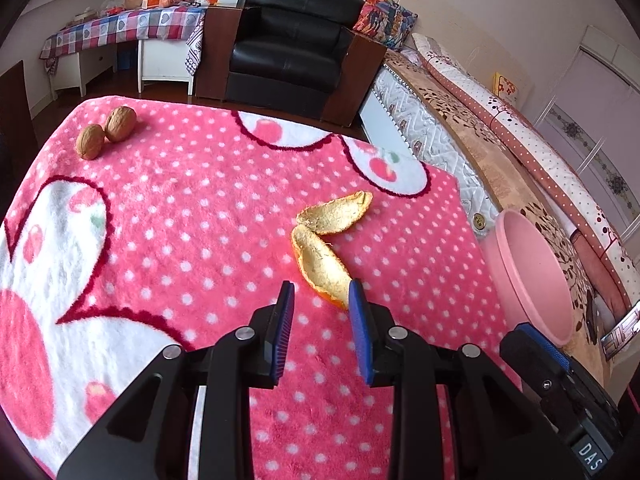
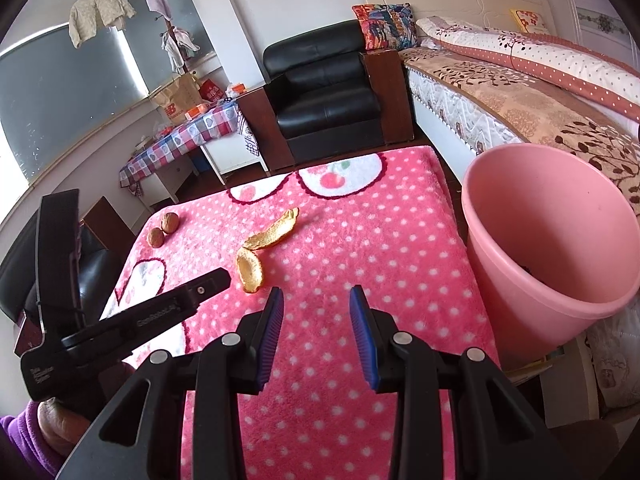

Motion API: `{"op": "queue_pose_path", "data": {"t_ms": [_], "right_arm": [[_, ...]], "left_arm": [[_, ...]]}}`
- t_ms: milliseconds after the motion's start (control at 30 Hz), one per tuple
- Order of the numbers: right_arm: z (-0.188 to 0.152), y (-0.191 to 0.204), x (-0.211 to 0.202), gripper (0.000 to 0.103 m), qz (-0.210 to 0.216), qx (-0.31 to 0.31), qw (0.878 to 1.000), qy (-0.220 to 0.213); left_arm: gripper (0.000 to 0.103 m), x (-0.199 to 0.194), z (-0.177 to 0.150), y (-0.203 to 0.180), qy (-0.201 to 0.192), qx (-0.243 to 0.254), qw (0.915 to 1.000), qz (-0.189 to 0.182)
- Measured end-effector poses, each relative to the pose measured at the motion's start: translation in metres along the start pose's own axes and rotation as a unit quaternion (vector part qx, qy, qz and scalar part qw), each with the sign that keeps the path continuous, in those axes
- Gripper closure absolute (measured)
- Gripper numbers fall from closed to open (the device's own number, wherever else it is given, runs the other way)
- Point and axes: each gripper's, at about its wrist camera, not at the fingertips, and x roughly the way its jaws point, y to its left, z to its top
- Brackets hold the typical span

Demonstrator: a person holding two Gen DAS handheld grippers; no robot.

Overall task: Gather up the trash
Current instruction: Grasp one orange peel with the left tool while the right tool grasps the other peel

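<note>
Two strips of orange peel lie joined in a V on the pink dotted blanket. My left gripper is open just short of the near strip; its right fingertip stands in front of that strip's near end, and nothing is between the pads. My right gripper is open over bare blanket, right of the peel and left of the pink bin. Two walnuts rest near the blanket's far left corner.
The bin stands at the blanket's right edge, against a bed. A black armchair sits beyond the far edge, with a cluttered checked table to its left. A hand in a purple sleeve holds the left tool.
</note>
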Motion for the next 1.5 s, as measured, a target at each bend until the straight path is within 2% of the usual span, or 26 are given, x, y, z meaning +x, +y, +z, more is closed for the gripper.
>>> {"op": "queue_pose_path", "data": {"t_ms": [200, 333, 367, 400, 433, 500, 700, 833, 1100, 1367, 1400, 1467, 1500], "right_arm": [[0.009, -0.006, 0.014, 0.069, 0.0, 0.0, 1.0, 0.006], [0.017, -0.005, 0.027, 0.069, 0.003, -0.001, 1.0, 0.011], [0.02, -0.004, 0.032, 0.069, 0.006, 0.0, 1.0, 0.014], [0.022, -0.004, 0.036, 0.069, 0.009, 0.0, 1.0, 0.017], [0.023, -0.003, 0.04, 0.068, 0.01, 0.001, 1.0, 0.02], [0.027, 0.0, 0.049, 0.068, 0.015, -0.001, 1.0, 0.028], [0.04, 0.017, 0.079, 0.067, 0.024, -0.018, 0.999, 0.044], [0.051, 0.031, 0.101, 0.062, 0.036, -0.026, 0.998, 0.052], [0.067, 0.05, 0.141, 0.059, 0.018, -0.051, 0.996, 0.067], [0.069, 0.049, 0.168, 0.059, 0.01, -0.042, 0.995, 0.086], [0.068, 0.049, 0.169, 0.062, 0.009, -0.041, 0.995, 0.088], [0.065, 0.049, 0.168, 0.088, 0.008, -0.035, 0.995, 0.089], [0.063, 0.049, 0.165, 0.093, 0.009, -0.033, 0.995, 0.09]], "left_arm": [[0.075, 0.024, 0.006, -0.004, 0.009, -0.002, 0.9997, 0.024], [0.075, 0.034, 0.004, -0.005, 0.011, 0.003, 0.9996, 0.026], [0.077, 0.034, 0.003, -0.006, 0.005, 0.009, 0.9996, 0.027], [0.092, 0.035, 0.003, -0.006, 0.003, 0.014, 0.9995, 0.027], [0.098, 0.036, 0.003, -0.006, 0.003, 0.017, 0.9994, 0.03], [0.099, 0.037, 0.004, -0.002, 0.005, 0.015, 0.9996, 0.024], [0.1, 0.017, 0.004, 0.018, -0.008, -0.005, 0.9997, 0.022], [0.1, 0.007, 0.002, 0.034, -0.008, -0.019, 0.9996, 0.021], [0.1, -0.006, -0.001, 0.054, -0.014, -0.035, 0.9991, 0.021], [0.1, -0.012, -0.001, 0.061, -0.019, -0.043, 0.9988, 0.013], [0.1, -0.013, 0.0, 0.061, -0.019, -0.044, 0.9988, 0.012], [0.1, -0.016, 0.0, 0.061, -0.022, -0.043, 0.9988, 0.011], [0.1, -0.018, -0.001, 0.061, -0.025, -0.043, 0.9987, 0.011]]}}
